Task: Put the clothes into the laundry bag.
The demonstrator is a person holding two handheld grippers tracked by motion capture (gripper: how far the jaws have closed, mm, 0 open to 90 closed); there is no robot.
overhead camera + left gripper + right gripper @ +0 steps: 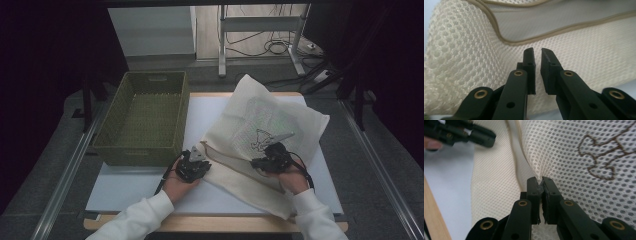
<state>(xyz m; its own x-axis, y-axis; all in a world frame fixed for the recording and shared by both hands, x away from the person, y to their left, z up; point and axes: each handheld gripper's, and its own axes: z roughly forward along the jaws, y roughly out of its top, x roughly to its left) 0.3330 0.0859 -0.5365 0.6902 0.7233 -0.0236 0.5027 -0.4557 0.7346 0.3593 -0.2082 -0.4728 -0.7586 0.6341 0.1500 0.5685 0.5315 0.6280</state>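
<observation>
- Olive-green woven basket (142,120) is sitting just beyond and to the left of the left gripper (199,159), on the white table mat (125,187).
- The left hand (179,184) is coming in from the bottom in a white sleeve, holding its gripper low over the mat with the jaws pointing at the near-left edge of the cream mesh bag (260,135).
- In the left gripper view, that gripper (538,53) is showing its jaws nearly together, a narrow slit between the pads with nothing in it; the mesh bag (469,62) and its tan piping are lying just ahead of the tips.
- The mesh bag is lying spread across the mat between and beyond the two grippers, its far corner hanging past the table's back edge.
- The right hand (292,180) is resting on the bag, its gripper (265,161) pointing left.
- In the right gripper view, the right gripper (540,181) is pinching a raised fold of the mesh bag (564,155) tight between its pads, beside the brown stitched outline, with the left gripper (484,137) farther off at upper left.
</observation>
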